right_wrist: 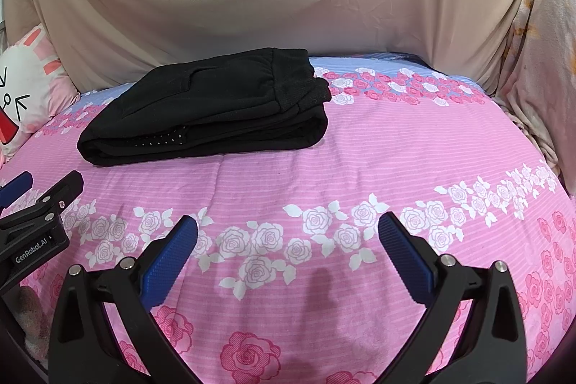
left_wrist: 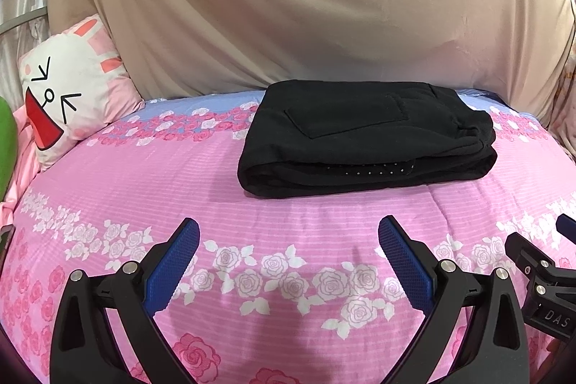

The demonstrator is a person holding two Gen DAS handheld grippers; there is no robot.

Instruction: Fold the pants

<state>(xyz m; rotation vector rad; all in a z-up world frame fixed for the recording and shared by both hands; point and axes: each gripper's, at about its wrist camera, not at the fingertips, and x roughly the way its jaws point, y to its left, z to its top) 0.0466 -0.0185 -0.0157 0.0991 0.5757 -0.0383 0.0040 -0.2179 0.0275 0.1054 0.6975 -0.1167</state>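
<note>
A home bedroom — rose-print bedsheet (left_wrist: 252, 175), cartoon pillow (left_wrist: 68, 89).

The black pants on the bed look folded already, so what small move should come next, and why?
Probably none on the cloth: just draw both grippers back. The black pants lie in a compact stacked fold on the pink floral bedspread, with no leg trailing. The left gripper and right gripper are open, empty and short of the pants.

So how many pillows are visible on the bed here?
1: a bunny-face pillow at the bed's far left edge, left of the folded black pants. Others may lie outside view.
</note>
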